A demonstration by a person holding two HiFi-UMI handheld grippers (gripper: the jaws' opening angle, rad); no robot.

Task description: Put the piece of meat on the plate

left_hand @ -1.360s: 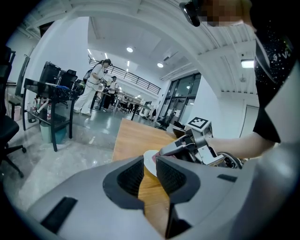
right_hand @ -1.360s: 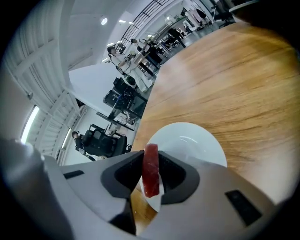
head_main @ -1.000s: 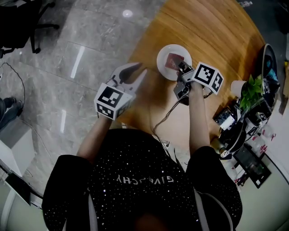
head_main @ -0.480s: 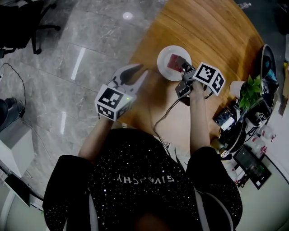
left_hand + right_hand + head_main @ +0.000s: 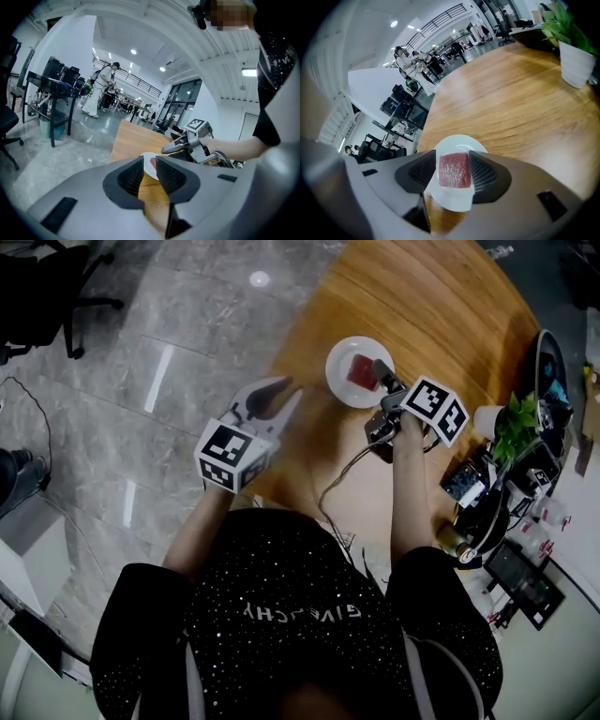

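Note:
A square slab of red meat (image 5: pixel 360 370) lies flat on a small white plate (image 5: pixel 341 356) near the far edge of the wooden table. My right gripper (image 5: pixel 382 377) hovers just behind it, pointing steeply down. In the right gripper view the meat (image 5: pixel 453 169) shows between the two pads, resting on the plate (image 5: pixel 459 141); the jaws have just been opening and no pad presses on it. My left gripper (image 5: pixel 284 392) hangs at the table's left edge, open and empty. From the left gripper view, the plate (image 5: pixel 146 165) peeks through its narrow jaw gap.
A potted green plant (image 5: pixel 514 424) in a white cup stands right of my right hand, also seen as the plant pot (image 5: pixel 575 65). Electronics and cables (image 5: pixel 487 493) crowd the table's right side. Grey tiled floor (image 5: pixel 141 381) lies left of the table edge.
The right gripper's jaws have spread and let go of the meat, which now lies on the plate. That gripper has drawn back slightly. The left gripper has stayed put.

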